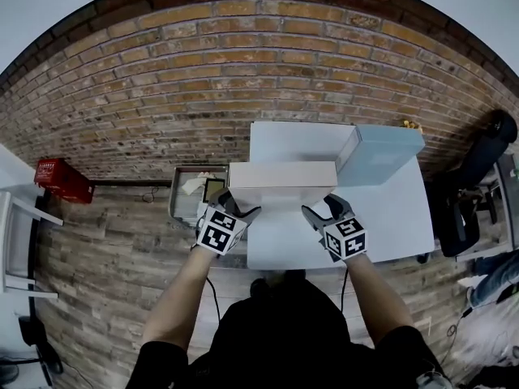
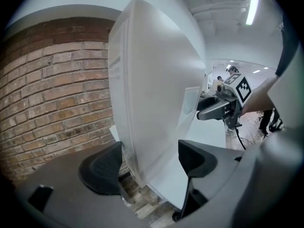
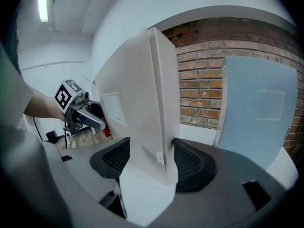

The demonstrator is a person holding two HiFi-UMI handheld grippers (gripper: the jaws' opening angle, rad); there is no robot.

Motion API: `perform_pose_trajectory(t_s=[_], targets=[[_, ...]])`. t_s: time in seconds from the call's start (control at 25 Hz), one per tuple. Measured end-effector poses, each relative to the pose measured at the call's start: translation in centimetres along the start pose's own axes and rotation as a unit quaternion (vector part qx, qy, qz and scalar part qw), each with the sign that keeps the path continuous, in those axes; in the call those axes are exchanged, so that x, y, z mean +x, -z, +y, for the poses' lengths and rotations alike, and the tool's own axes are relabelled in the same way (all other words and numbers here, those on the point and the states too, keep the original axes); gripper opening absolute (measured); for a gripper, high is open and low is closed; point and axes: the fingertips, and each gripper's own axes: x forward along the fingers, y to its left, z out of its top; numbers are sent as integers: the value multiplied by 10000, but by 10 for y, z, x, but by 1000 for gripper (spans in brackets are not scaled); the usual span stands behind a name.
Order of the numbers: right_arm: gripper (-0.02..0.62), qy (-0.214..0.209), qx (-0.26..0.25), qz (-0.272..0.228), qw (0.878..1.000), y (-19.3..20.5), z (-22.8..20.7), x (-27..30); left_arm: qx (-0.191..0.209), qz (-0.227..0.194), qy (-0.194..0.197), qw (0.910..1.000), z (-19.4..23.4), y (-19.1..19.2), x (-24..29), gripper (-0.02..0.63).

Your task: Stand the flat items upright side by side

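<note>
- Head view: one white table (image 1: 381, 225) carries two flat boxes, and two grippers reach over its near edge.
- The white box (image 1: 282, 183) stands on a long edge across the table's middle. It is cream-white, long and thin.
- The pale blue box (image 1: 379, 154) stands at the table's far right corner.
- The left gripper (image 1: 238, 207) is at the table's left edge and the right gripper (image 1: 324, 215) is nearer its centre. One is at each end of the white box.
- One red box (image 1: 63, 179) sits on the floor well left of the table.
- Left gripper view: the left gripper's (image 2: 149, 158) jaws are spread wide and pinch the white box (image 2: 152, 94) at its end corner. One pad is on the narrow end and the other on the broad face, which carries one pale rectangular label.
- Right gripper view: the right gripper's (image 3: 151, 158) pads press the white box's (image 3: 128, 99) other end corner, above the table. A small sticker marks the narrow end.
- The pale blue box (image 3: 259, 108) stands upright farther along the table, apart from the white box.
</note>
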Motion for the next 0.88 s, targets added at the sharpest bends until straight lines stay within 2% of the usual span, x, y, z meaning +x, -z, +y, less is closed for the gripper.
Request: perform_pose_trajectory(t_s=[0.28, 0.48, 0.6, 0.68, 0.88], targets=[[325, -337, 75, 107, 9993, 5, -5, 0, 25, 18, 71, 10000, 1, -5, -1, 390], [366, -582, 325, -70, 9978, -16, -11, 20, -166, -43, -108, 9998, 7, -15, 7, 387], [359, -479, 236, -50, 9986, -15, -19, 21, -429, -135, -376, 9983, 4, -18, 11, 345], [308, -368, 117, -60, 9992, -12, -29, 12, -515, -206, -505, 9972, -2, -25, 13, 318], [290, -172, 164, -158, 9996, -11, -68, -12, -581, -404, -559, 9959, -30, -58, 29, 316]])
